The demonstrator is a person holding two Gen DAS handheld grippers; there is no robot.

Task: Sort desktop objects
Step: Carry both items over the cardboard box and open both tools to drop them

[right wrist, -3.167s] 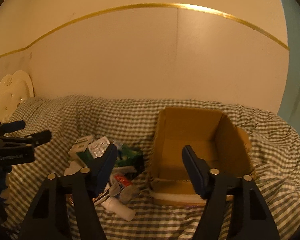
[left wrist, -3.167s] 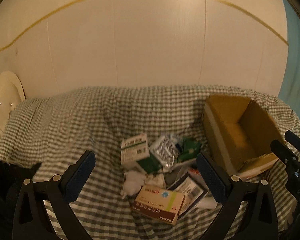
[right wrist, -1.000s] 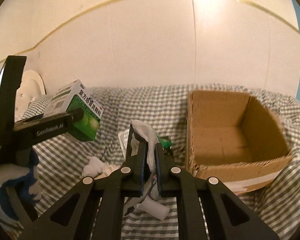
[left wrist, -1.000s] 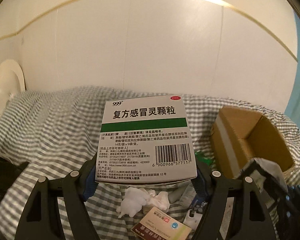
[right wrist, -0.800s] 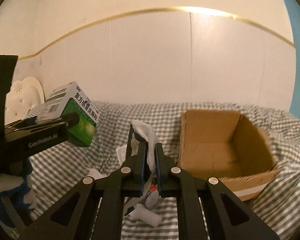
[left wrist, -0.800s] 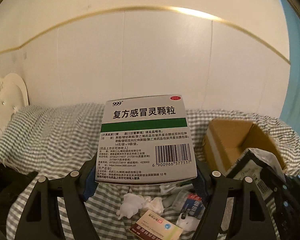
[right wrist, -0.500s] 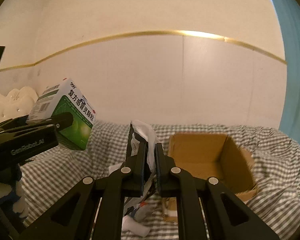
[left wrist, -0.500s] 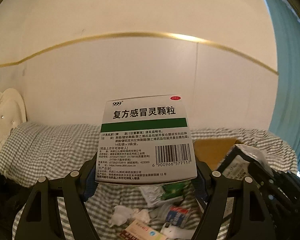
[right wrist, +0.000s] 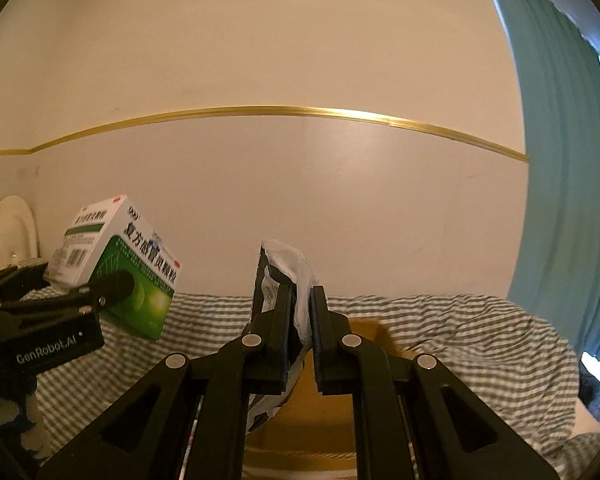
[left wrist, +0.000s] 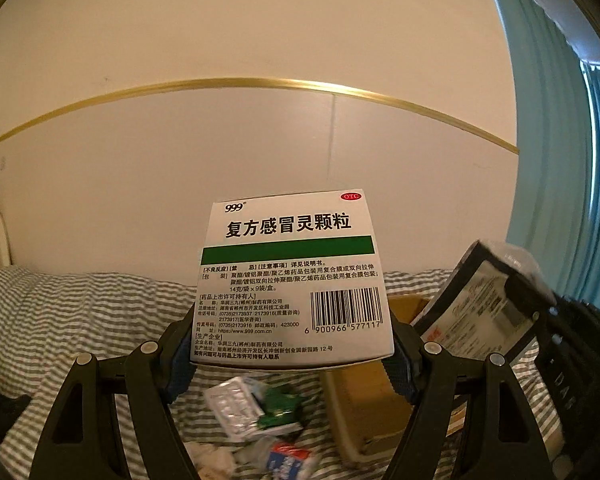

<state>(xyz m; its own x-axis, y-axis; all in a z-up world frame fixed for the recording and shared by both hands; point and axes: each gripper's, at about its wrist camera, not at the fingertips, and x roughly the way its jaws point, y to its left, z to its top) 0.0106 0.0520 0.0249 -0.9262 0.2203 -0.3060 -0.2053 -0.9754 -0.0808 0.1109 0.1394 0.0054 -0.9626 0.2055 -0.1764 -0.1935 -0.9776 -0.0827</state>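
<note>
My left gripper [left wrist: 292, 364] is shut on a white and green medicine box [left wrist: 292, 276] and holds it high above the checked cloth; the box also shows in the right wrist view [right wrist: 120, 276]. My right gripper [right wrist: 300, 320] is shut on a black and white foil pouch [right wrist: 286, 280], which also shows at the right of the left wrist view [left wrist: 484, 304]. The brown cardboard box [left wrist: 372, 412] sits below, and in the right wrist view [right wrist: 312, 424] it lies right under my right gripper.
A pile of small items lies on the checked cloth [left wrist: 80, 312]: a blister pack [left wrist: 232, 404], a green packet [left wrist: 280, 408], crumpled tissue [left wrist: 212, 452]. A cream wall stands behind. A blue curtain [right wrist: 564, 200] hangs at the right. A white headboard [right wrist: 4, 228] is at the left.
Both grippers closed on their items, the left on the medicine box and the right on the pouch, and rose well above the cloth. The right gripper has moved over the cardboard box.
</note>
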